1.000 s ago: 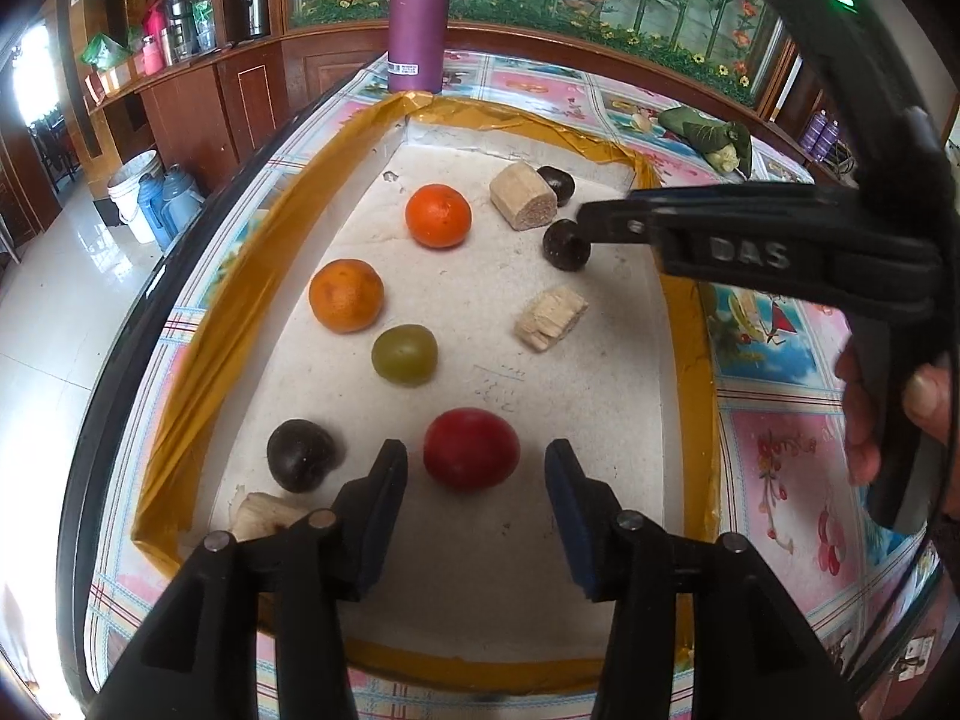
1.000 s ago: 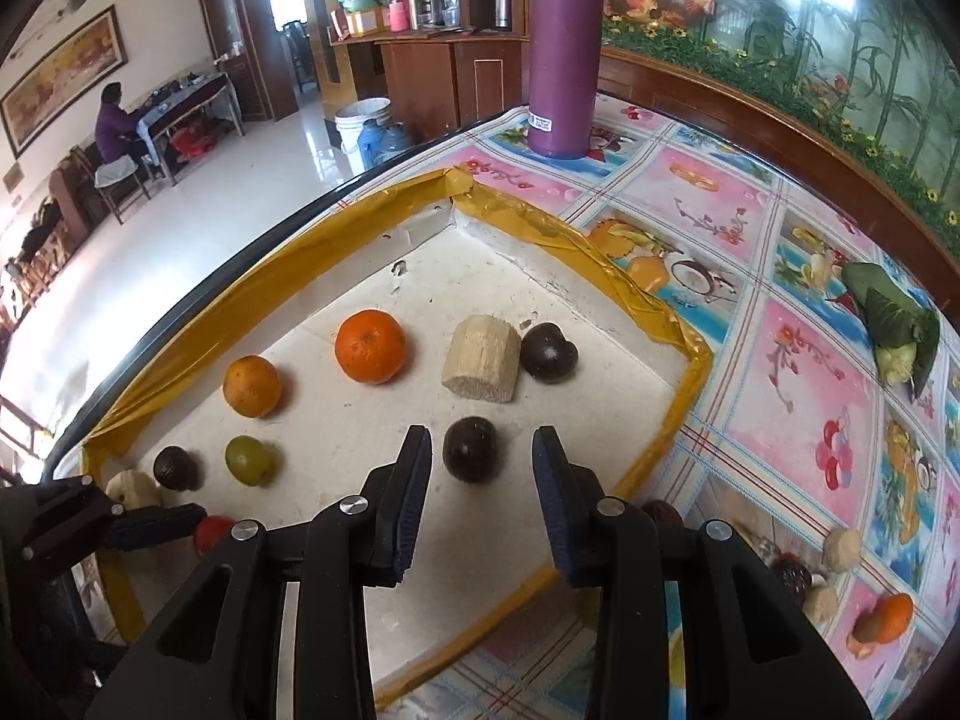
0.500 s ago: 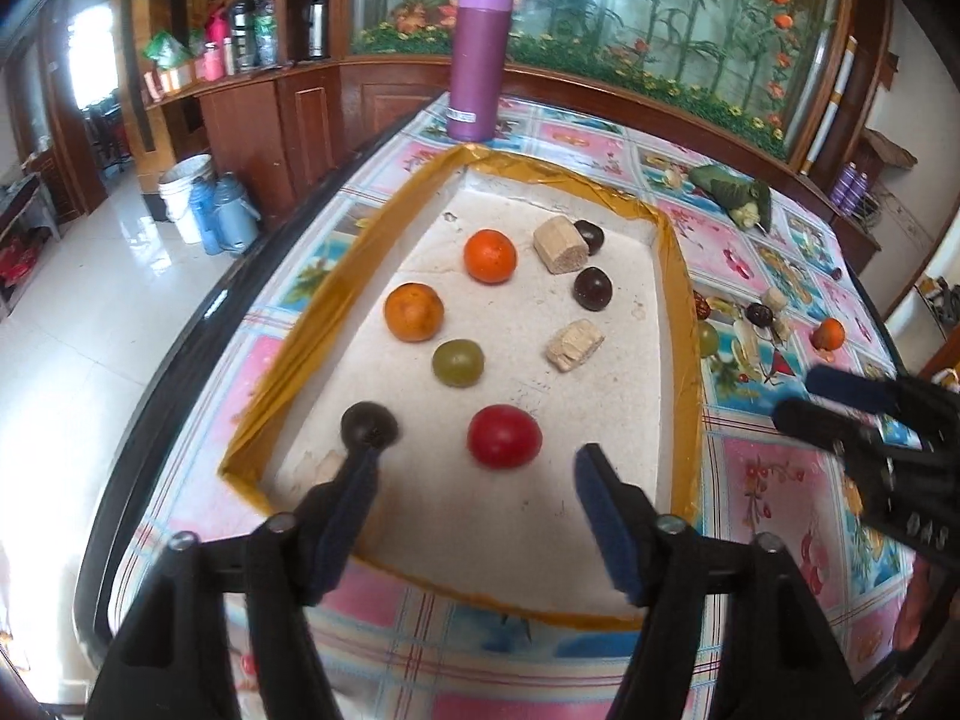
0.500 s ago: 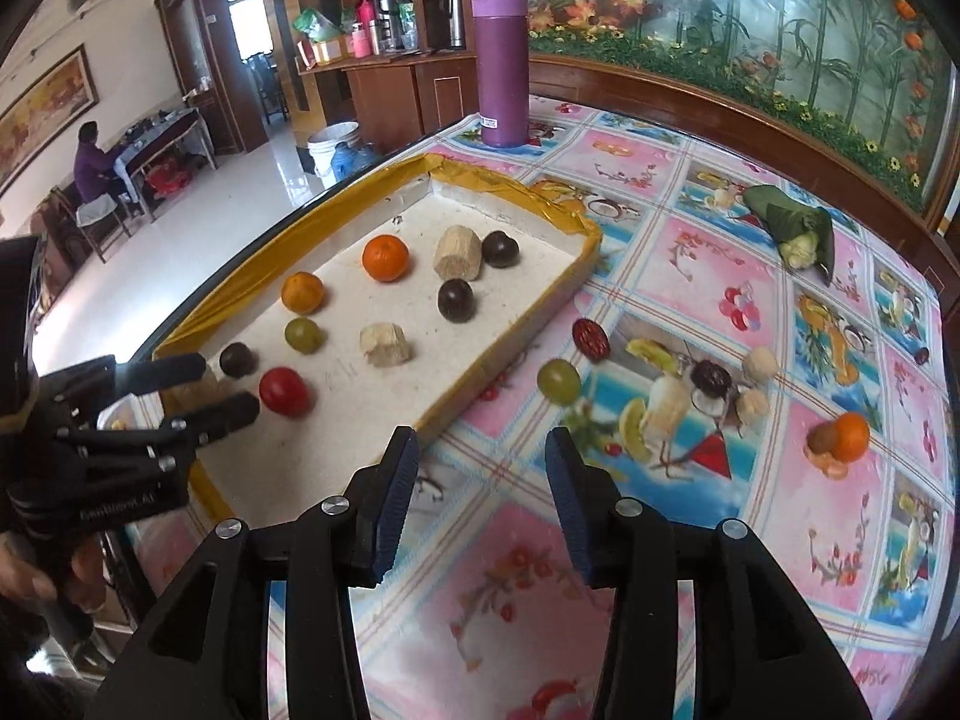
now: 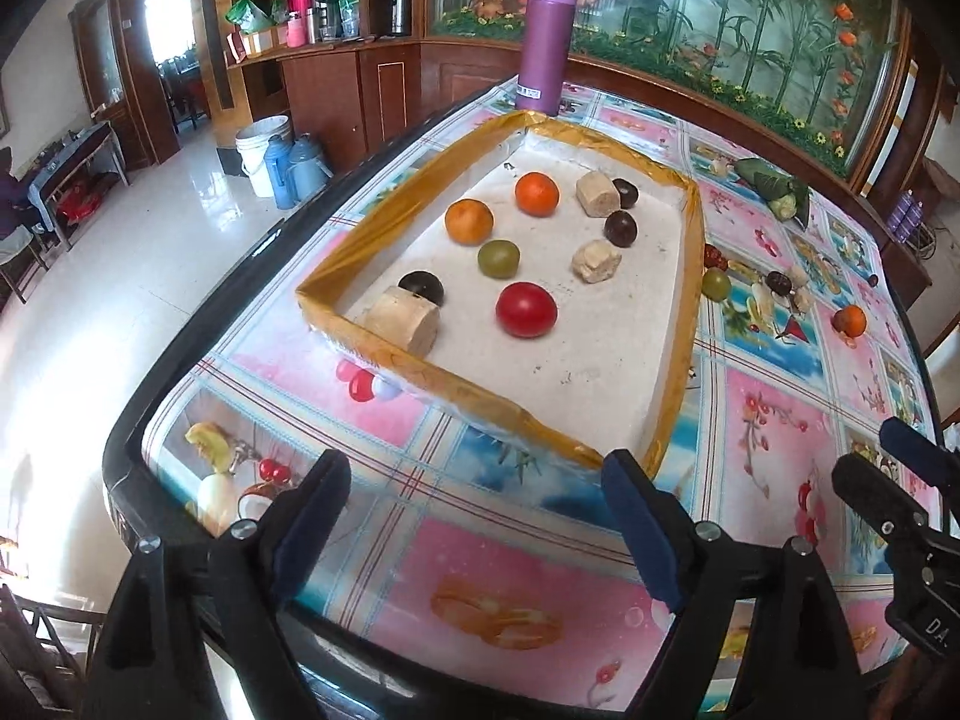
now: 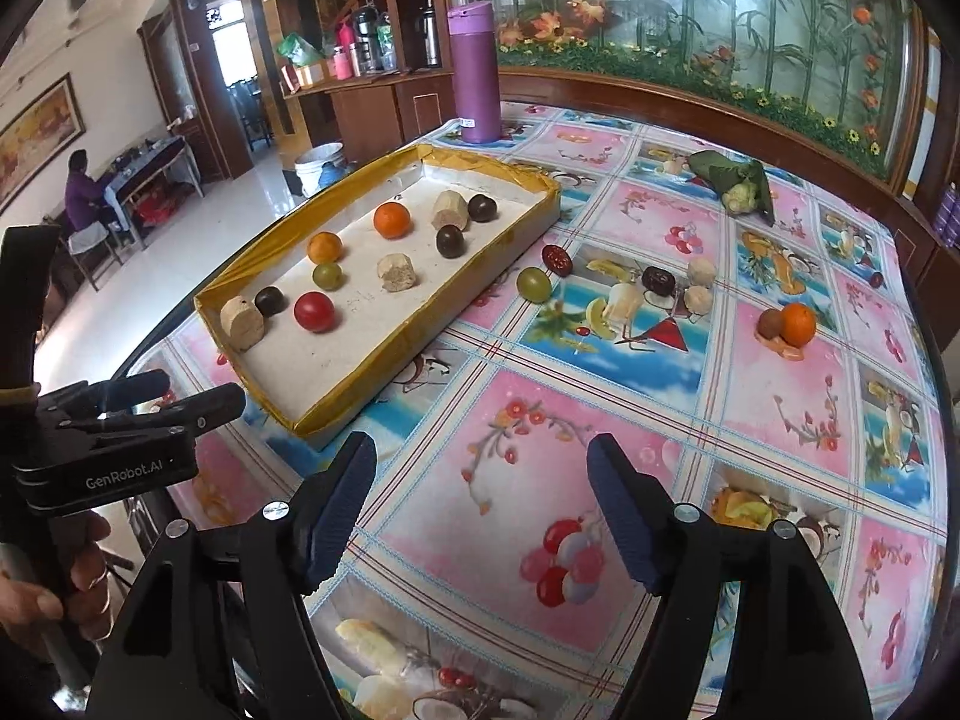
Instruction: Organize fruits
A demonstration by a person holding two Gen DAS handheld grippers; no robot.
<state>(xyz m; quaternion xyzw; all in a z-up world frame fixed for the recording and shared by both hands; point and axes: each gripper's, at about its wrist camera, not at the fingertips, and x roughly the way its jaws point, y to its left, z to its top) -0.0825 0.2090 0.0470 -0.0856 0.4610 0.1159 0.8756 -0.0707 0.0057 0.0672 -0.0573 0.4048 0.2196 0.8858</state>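
A shallow tray point(image 6: 336, 417) with a gold-taped rim sits on a table point(image 6: 600, 420) covered in a bright fruit-print cloth, the sorted fruit lying inside it. From left to right across the tray in the right wrist view: a pale banana chunk point(image 6: 242, 322) in the near corner, a dark plum point(image 6: 269, 300) touching it, a red tomato point(image 6: 314, 311), a green grape point(image 6: 327, 276), an orange mandarin point(image 6: 324, 247) and a second, deeper orange mandarin point(image 6: 392, 220) beyond it. A second banana piece point(image 6: 396, 271) lies mid-tray, with a dark fruit point(image 6: 450, 240) further on, and a third banana piece point(image 6: 451, 211) beside another dark fruit point(image 6: 482, 208) at the far end.

Outside the tray, on the cloth, a loose green grape point(image 6: 533, 284) and a red date point(image 6: 556, 258) lie just beside the tray wall; farther right sit a dark date point(image 6: 658, 280) among pale pieces, then an orange point(image 6: 797, 323) against a brown fruit. A purple flask point(image 6: 474, 73) stands beyond the tray's far end.

The left gripper point(image 5: 474, 531) hangs over the near table edge, short of the tray, its jaws released and just opened wider, nothing between them. The right gripper point(image 6: 480, 516), over bare cloth to the tray's right, is likewise released, its jaws just spread, with nothing in them.
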